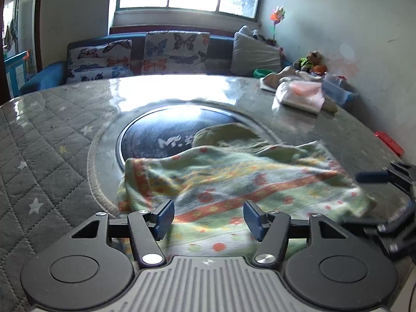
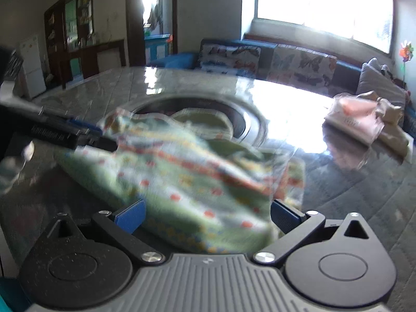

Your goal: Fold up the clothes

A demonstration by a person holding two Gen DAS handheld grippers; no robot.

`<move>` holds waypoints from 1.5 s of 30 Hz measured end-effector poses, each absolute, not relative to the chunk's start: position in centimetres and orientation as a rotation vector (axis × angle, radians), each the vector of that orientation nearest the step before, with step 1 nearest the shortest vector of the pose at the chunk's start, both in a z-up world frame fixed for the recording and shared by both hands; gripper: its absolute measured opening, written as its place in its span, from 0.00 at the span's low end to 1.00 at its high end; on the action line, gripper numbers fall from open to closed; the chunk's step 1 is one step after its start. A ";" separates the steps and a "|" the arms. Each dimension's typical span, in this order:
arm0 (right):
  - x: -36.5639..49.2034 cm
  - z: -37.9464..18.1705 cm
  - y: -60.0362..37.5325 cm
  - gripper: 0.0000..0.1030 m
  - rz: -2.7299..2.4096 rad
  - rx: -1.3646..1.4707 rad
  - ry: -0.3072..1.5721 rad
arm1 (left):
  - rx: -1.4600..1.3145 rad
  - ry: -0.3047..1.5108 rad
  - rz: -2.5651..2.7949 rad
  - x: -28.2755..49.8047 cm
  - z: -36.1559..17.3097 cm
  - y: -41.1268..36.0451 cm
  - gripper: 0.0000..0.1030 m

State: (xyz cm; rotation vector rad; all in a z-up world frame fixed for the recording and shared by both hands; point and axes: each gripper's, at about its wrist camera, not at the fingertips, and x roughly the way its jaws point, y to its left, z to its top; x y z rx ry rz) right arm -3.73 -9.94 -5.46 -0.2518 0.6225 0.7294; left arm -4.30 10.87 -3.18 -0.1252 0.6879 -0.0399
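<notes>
A green garment (image 1: pixel 234 182) with orange dots and stripes lies rumpled on the table, partly over the round black plate (image 1: pixel 156 135). My left gripper (image 1: pixel 209 219) is open at the garment's near edge, and the cloth runs between its blue pads (image 1: pixel 165 218). In the right wrist view the same garment (image 2: pixel 195 182) is blurred and reaches in between the wide-apart fingers of my right gripper (image 2: pixel 208 217), which is open. The right gripper (image 1: pixel 377 176) shows at the cloth's right edge in the left wrist view. The left gripper (image 2: pixel 65 132) touches the cloth's left corner in the right wrist view.
The table (image 1: pixel 52 143) has a grey quilted cover under a glossy sheet. A pink and white pile of clothes (image 1: pixel 299 96) sits at the far right, by toys and boxes against the wall. A red object (image 1: pixel 390 143) lies at the right edge. A sofa (image 1: pixel 169 52) stands behind.
</notes>
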 end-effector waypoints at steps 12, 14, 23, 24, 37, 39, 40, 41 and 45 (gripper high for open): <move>2.0 -7.4 -8.3 1.00 0.720 -0.121 0.715 | -0.118 0.721 -0.071 -5.5 -4.1 10.0 0.62; 2.3 -7.7 -8.7 1.00 0.692 -0.115 0.724 | -0.127 0.720 -0.065 -5.7 -4.1 10.2 0.64; -0.2 -6.1 -8.4 1.00 0.739 -0.133 0.653 | -0.157 0.710 -0.035 -7.0 -4.2 10.9 0.64; -0.6 -6.4 -7.9 1.00 0.751 -0.159 0.654 | -0.161 0.712 -0.031 -7.1 -4.4 11.0 0.64; -2.8 -6.3 -5.5 1.00 0.798 -0.247 0.596 | -0.174 0.701 0.060 -8.9 -3.9 12.1 0.62; -3.0 -6.7 -4.7 1.00 0.816 -0.262 0.606 | -0.168 0.705 0.071 -9.0 -4.1 12.2 0.63; -3.1 -7.0 -4.4 1.00 0.823 -0.273 0.612 | -0.167 0.705 0.071 -9.1 -4.2 12.2 0.64; -3.2 -7.3 -4.1 1.00 0.828 -0.284 0.618 | -0.163 0.708 0.073 -9.1 -4.2 12.2 0.64; -3.7 -7.4 -3.7 1.00 0.836 -0.309 0.608 | -0.190 0.734 0.084 -9.4 -4.4 12.9 0.64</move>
